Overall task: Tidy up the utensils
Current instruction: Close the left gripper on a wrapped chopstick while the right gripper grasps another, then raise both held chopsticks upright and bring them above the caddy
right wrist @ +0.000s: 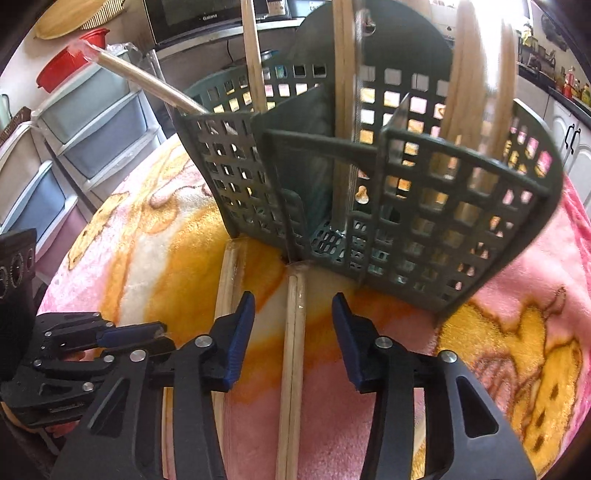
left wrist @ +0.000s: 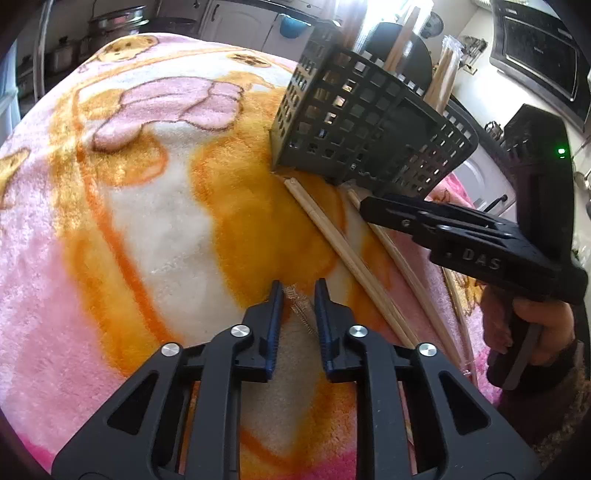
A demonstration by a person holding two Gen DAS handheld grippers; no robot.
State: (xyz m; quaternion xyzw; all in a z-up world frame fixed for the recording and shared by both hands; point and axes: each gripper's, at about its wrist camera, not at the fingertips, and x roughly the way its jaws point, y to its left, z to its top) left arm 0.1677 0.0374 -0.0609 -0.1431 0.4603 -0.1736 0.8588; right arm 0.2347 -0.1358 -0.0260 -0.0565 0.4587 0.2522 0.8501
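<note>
A grey lattice utensil basket (left wrist: 354,122) (right wrist: 406,184) stands on a pink and orange blanket (left wrist: 147,192), with several wooden chopsticks (right wrist: 255,74) upright in its compartments. Two wrapped chopstick pairs (left wrist: 351,258) lie on the blanket in front of it. My right gripper (right wrist: 292,297) is open astride one pair (right wrist: 291,350) without touching it. The other pair (right wrist: 229,266) lies just left of its left finger. From the left wrist view the right gripper (left wrist: 369,210) hovers low by the basket's foot. My left gripper (left wrist: 298,287) has narrow jaws over the blanket, a thin crinkled strip (left wrist: 301,314) between them; contact is unclear.
A hand (left wrist: 524,325) holds the right gripper's grip. Stacked plastic drawers (right wrist: 74,122) and a red bowl (right wrist: 70,59) stand left of the table. A microwave (left wrist: 539,59) sits behind the basket, and pots (left wrist: 110,26) at the far back.
</note>
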